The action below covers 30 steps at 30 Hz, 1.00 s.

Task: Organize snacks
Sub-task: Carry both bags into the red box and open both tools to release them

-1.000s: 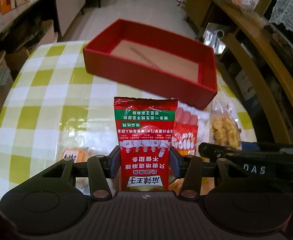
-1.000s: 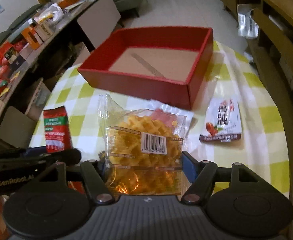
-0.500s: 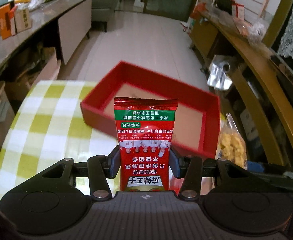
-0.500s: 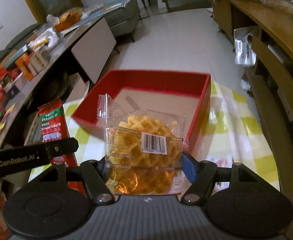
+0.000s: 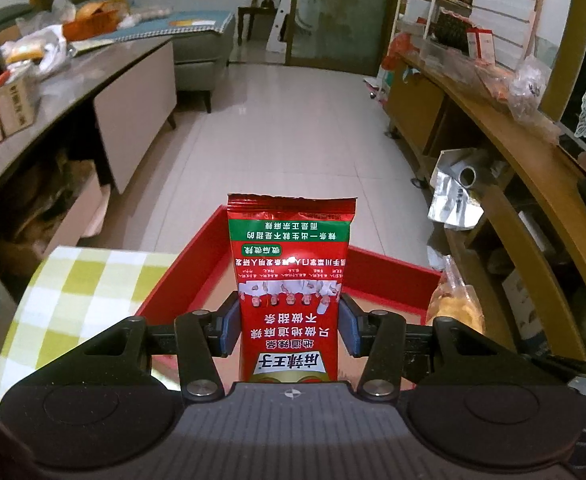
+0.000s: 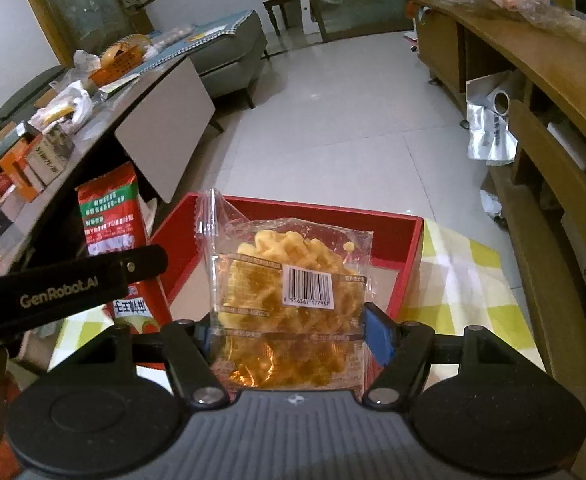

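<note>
My left gripper (image 5: 289, 330) is shut on a red snack packet (image 5: 289, 280) with a green band, held upright over the near part of the open red box (image 5: 389, 274). My right gripper (image 6: 289, 338) is shut on a clear bag of yellow waffle snacks (image 6: 289, 280), held above the near edge of the same red box (image 6: 411, 252). The left gripper and its red packet (image 6: 111, 216) show at the left of the right wrist view. The waffle bag (image 5: 455, 304) shows at the right of the left wrist view.
The box sits on a round table with a yellow-green checked cloth (image 5: 89, 280). A wooden shelf unit (image 5: 533, 168) runs along the right. A cluttered counter (image 6: 53, 120) runs along the left. Tiled floor (image 5: 293, 140) lies beyond the table.
Both grippers have lifted their snacks off the table and moved forward over the red box. The views have tilted up, so the other snacks on the cloth are out of sight.
</note>
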Each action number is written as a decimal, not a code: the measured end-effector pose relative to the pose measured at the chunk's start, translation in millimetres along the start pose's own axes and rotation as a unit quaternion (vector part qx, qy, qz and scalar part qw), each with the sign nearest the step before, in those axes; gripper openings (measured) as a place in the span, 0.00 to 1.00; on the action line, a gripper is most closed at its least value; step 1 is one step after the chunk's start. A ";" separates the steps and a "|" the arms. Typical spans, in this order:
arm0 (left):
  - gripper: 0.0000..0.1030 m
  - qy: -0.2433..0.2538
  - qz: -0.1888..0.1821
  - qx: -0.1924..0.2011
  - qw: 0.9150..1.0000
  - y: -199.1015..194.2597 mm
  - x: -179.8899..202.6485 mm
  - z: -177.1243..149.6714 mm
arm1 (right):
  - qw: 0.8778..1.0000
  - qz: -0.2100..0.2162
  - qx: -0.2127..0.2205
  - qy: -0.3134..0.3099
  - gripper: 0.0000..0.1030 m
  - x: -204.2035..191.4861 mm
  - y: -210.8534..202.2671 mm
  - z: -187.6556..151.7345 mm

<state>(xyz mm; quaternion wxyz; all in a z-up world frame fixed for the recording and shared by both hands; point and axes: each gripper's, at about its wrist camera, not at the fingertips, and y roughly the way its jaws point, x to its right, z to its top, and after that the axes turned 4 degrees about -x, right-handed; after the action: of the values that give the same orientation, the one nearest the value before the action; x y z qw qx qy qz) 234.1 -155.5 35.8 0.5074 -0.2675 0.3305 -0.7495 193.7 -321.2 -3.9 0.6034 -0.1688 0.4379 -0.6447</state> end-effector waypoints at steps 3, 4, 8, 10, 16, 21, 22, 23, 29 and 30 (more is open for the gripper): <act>0.55 0.006 0.004 -0.003 1.000 15.4 2.4 2.9 | 1.000 0.007 0.001 0.003 0.76 1.0 11.8 4.4; 0.55 0.008 0.006 -0.005 1.000 21.5 2.9 3.2 | 1.000 0.011 0.002 0.006 0.75 1.3 16.6 5.9; 0.55 0.010 0.018 -0.020 1.000 41.9 -0.6 2.8 | 1.000 0.015 -0.020 0.009 0.68 1.6 42.3 6.9; 0.56 0.009 0.023 -0.030 0.999 50.9 -4.4 2.0 | 0.999 0.009 -0.031 0.009 0.68 1.5 54.2 5.1; 0.62 0.008 0.042 -0.049 0.998 68.6 -15.7 -0.7 | 0.999 0.006 -0.035 -0.001 0.70 -3.9 65.3 4.6; 0.74 0.006 0.051 -0.046 0.998 67.8 -17.2 -0.6 | 1.000 0.009 -0.030 -0.001 0.71 -8.0 64.7 5.9; 0.74 0.008 0.052 -0.045 0.998 66.2 -17.1 -0.2 | 0.999 0.009 -0.031 -0.002 0.72 -9.0 64.4 6.2; 0.74 0.009 0.052 -0.042 0.998 64.1 -17.1 0.4 | 0.999 0.009 -0.032 -0.005 0.72 -10.2 64.0 6.4; 0.80 0.005 0.059 -0.035 0.998 51.1 -21.1 2.4 | 1.000 -0.003 -0.013 -0.009 0.72 -14.9 50.7 8.8; 0.81 0.001 0.059 -0.033 0.998 47.8 -23.0 3.1 | 1.000 -0.006 -0.008 -0.008 0.72 -15.7 47.0 9.6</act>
<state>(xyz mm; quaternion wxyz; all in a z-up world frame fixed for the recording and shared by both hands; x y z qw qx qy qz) 272.1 -147.4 -0.4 0.5410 -0.2639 0.3708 -0.7073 233.9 -304.9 -29.7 0.6019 -0.1814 0.4369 -0.6435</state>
